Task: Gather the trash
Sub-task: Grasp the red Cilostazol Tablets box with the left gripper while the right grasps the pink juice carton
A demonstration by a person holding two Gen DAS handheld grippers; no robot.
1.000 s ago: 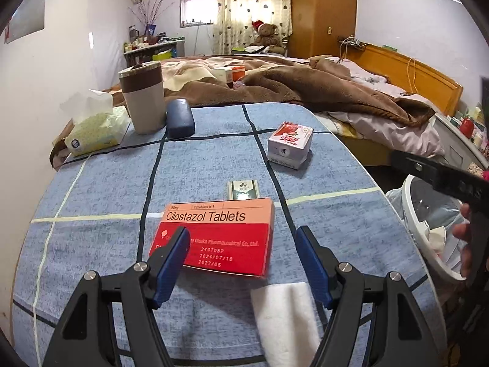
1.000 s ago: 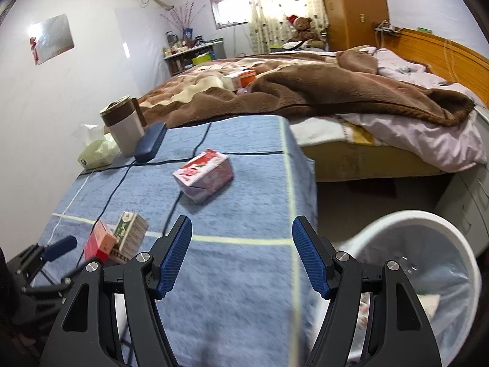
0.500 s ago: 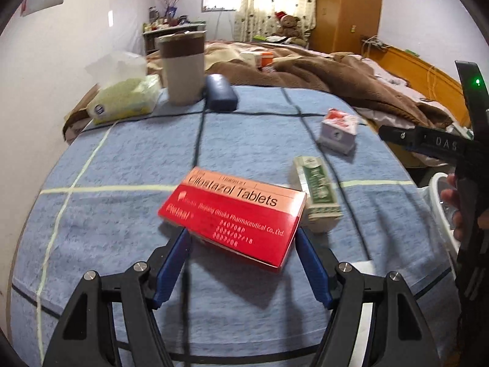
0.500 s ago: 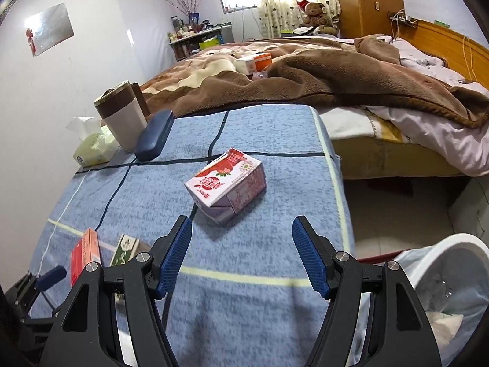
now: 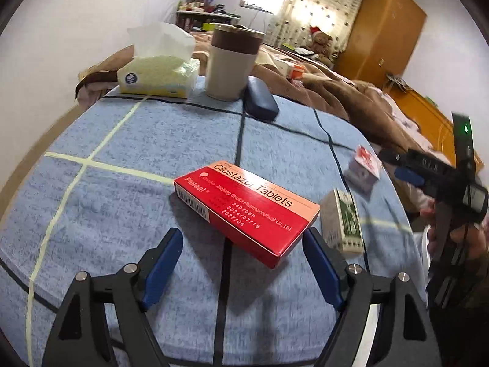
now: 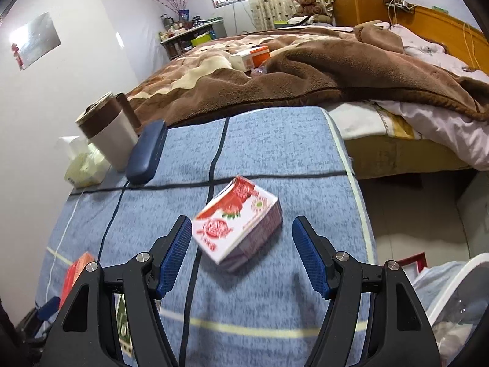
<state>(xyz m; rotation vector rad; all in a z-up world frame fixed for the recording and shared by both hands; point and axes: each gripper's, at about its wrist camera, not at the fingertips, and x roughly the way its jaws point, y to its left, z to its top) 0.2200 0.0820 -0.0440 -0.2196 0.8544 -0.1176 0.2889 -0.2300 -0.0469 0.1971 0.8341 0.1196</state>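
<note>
Trash lies scattered on the blue-clothed desk (image 5: 128,165), and both grippers have swung in on separate pieces. A second ago the left gripper (image 5: 243,267) faced the red tablet box (image 5: 244,208) square on; now the box sits skewed before it, one corner reaching in between the fingers (image 5: 162,263), and those fingers are opening wider, touching nothing. That widening looks like making room for the box's long side, so I judge a grasp is near but not begun.

The right gripper (image 6: 241,255) pointed over the desk edge toward the white bin (image 6: 452,287) a second ago; now it has crossed to the strawberry carton (image 6: 240,224), which lies tilted on the cloth with its near end in the gap. Its fingers stand at a steady, fairly wide spread and hold nothing; the left pad is just beside the carton, and whether it touches I cannot tell through the blur.

A small green box (image 5: 343,223) lies just right of the tablet box, unclaimed. The bin sits off the desk's right edge, already lined and holding some paper. Cup (image 5: 232,61), tissue pack (image 5: 157,76) and dark case (image 5: 259,101) at the far end look like keepers.
</note>
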